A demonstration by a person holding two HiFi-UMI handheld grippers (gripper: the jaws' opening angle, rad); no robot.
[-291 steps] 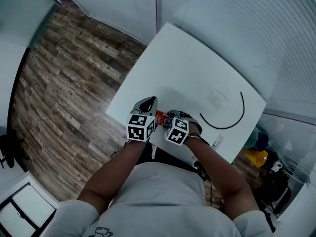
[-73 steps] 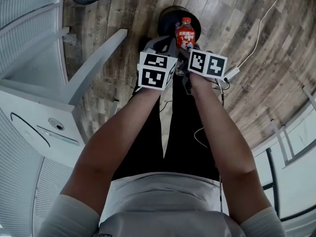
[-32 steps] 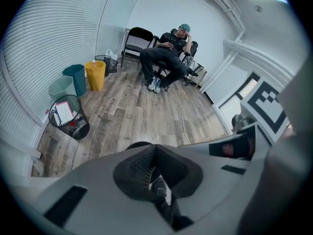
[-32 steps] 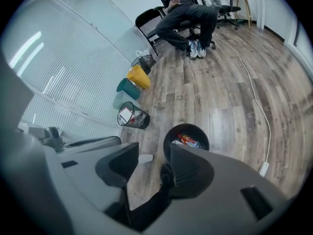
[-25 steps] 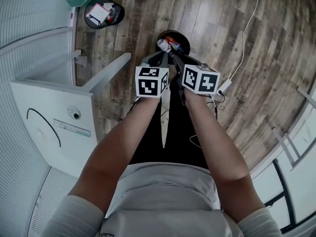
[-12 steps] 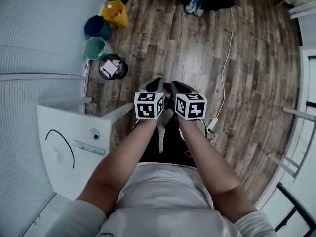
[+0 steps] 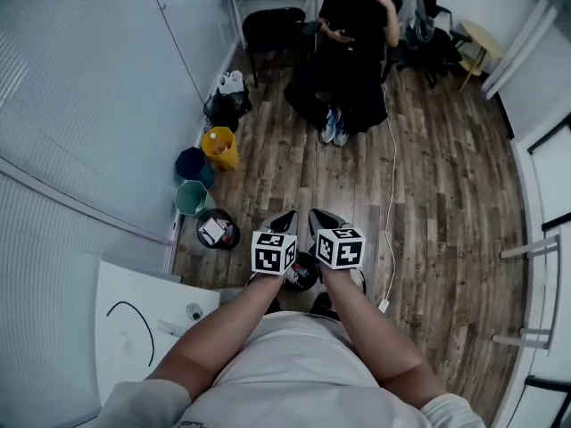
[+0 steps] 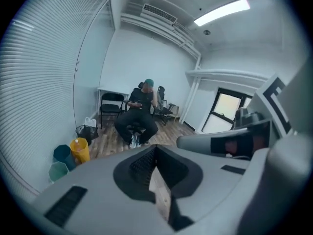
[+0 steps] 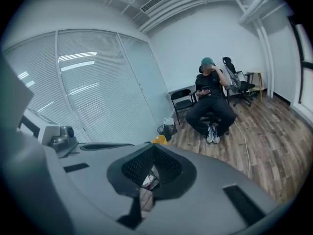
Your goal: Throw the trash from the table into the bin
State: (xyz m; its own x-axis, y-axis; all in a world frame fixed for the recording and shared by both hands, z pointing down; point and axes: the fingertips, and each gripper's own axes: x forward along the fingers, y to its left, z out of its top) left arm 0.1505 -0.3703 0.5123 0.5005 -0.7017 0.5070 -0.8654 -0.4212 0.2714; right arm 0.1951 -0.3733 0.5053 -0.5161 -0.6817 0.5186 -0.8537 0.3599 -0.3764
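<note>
Fingers first. On my left gripper they are pressed together tip to tip, with nothing caught between them. My right gripper is the same, fingers closed on each other and empty. I hold the two side by side in front of me, noses tilted downward, close together.

Directly beneath them on the wood floor is a round black bin. My two marker cubes cover most of it, so only a slice shows between them. I can't make out the trash inside from here.

Left of it, just off the table's corner, stands a second black bin with paper in it. Along the foot of the blinds wall stand a teal bin, a dark blue bin and a yellow bin, then a black mesh basket.

The table is at my lower left. A black cable curls on it, and a small round thing sits near the edge facing the bins.

A white cord runs along the floor to a plug block to the right of my right gripper.

At the far end of the room a person in dark clothes is seated.
</note>
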